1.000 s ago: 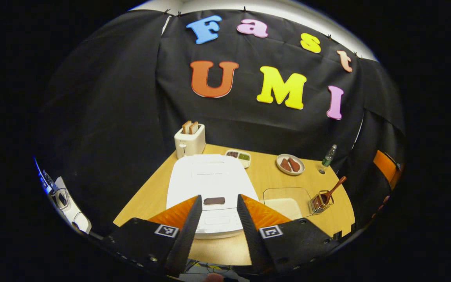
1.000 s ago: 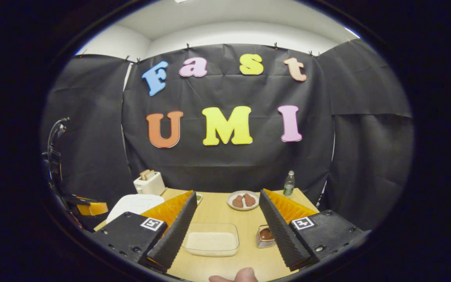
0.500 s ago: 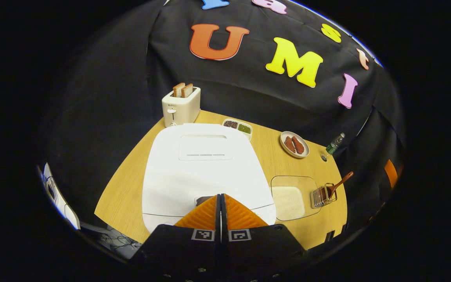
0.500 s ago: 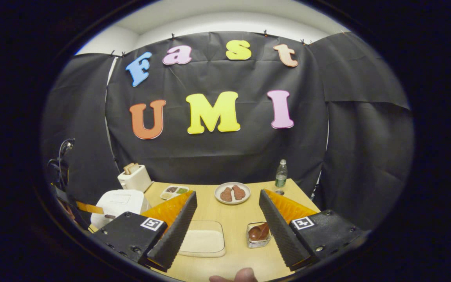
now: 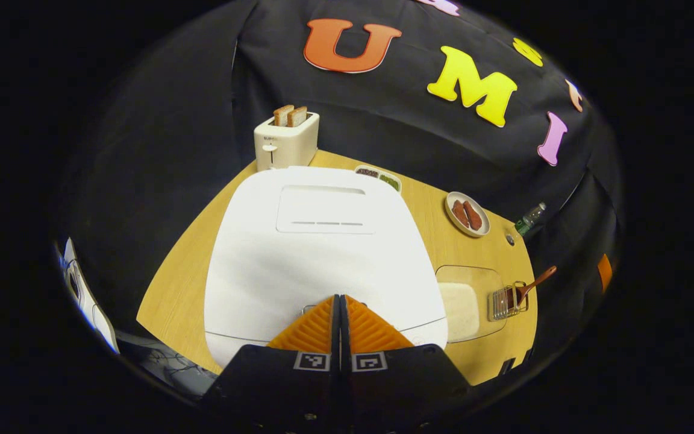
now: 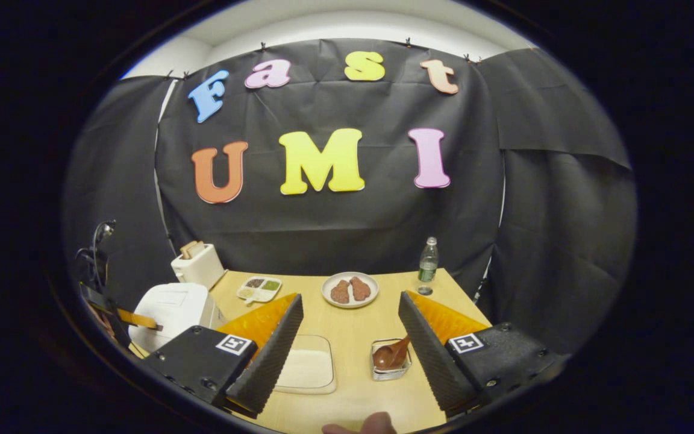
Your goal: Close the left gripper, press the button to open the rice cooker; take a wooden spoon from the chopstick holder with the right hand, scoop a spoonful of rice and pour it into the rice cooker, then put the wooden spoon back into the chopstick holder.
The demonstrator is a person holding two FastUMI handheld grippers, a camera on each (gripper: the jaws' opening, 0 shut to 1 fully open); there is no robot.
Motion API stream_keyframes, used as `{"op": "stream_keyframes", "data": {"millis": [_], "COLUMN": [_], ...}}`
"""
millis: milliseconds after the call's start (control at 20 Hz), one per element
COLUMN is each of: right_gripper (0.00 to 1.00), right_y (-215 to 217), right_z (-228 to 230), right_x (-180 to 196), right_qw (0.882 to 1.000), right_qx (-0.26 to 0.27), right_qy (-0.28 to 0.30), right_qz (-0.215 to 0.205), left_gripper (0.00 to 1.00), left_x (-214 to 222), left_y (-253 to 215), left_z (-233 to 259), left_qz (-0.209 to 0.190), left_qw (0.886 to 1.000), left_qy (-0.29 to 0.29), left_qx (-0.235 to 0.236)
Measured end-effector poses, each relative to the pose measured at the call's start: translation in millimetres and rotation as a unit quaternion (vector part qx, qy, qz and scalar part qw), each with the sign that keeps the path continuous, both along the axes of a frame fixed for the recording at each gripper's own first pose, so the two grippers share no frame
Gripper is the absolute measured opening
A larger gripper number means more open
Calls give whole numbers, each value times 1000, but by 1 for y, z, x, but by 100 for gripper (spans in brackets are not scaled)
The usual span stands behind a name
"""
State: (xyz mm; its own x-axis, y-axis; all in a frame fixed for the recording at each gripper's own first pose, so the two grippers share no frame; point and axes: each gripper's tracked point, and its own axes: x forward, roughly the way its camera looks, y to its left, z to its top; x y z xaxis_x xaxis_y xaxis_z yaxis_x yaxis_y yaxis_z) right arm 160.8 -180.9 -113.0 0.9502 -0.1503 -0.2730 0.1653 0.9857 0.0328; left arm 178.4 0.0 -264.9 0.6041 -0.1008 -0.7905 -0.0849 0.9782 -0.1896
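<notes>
Wooden table (image 5: 178, 289) carries the cooker (image 5: 323, 241), lid down. Left gripper (image 5: 340, 298), fingers pressed together and empty, sits at the front-edge button — push straight down, firmly. Right gripper (image 6: 350, 316) gapes, empty, near the spoon (image 6: 392, 355) in its holder (image 6: 390, 374).

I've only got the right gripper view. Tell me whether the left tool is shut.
Observer: Shut. In the left gripper view the left tool has its fingers pressed together with nothing between them.
Operator: Give me where its tips are.
Observer: At the front edge of the cooker, over the button, which is mostly hidden under them.
Operator: Report the top of the cooker.
Observer: It lies flat and closed. No gap shows along its front seam.
</notes>
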Motion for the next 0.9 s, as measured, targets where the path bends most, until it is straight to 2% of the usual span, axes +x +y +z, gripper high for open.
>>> {"op": "stream_keyframes", "data": {"millis": [100,200,350,550,600,650,700,800,850,900], "right_gripper": [100,100,100,100,100,100,100,100,100,100], "right_y": [3,4,-7,-20,-23,-27,-29,-34,-36,-37], "right_z": [0,5,16,23,25,26,25,28,28,28], "right_x": [0,-1,-5,-16,-19,-22,-25,-30,-33,-35], "right_qw": [1000,1000,1000,1000,1000,1000,999,999,999,999], "right_qx": [2,-1,-12,-16,-17,-17,-19,-22,-18,-15], "right_qy": [-1,-4,-10,-18,-18,-19,-17,-18,-21,-23], "right_qz": [3,6,0,-11,-15,-18,-20,-23,-23,-22], "left_gripper": [0,0,0,2,8,24,22,34,44,63], "left_x": [-2,4,22,51,58,64,68,74,76,74], "left_y": [0,2,3,9,14,19,20,21,23,25], "left_z": [-1,13,70,143,160,178,195,219,231,241], "left_qz": [-1,0,11,36,36,36,33,36,39,41], "left_qw": [1000,1000,993,976,970,963,957,945,938,932], "left_qy": [6,-16,-113,-214,-239,-264,-286,-320,-338,-355], "left_qx": [0,8,19,18,29,42,44,52,59,67]}}
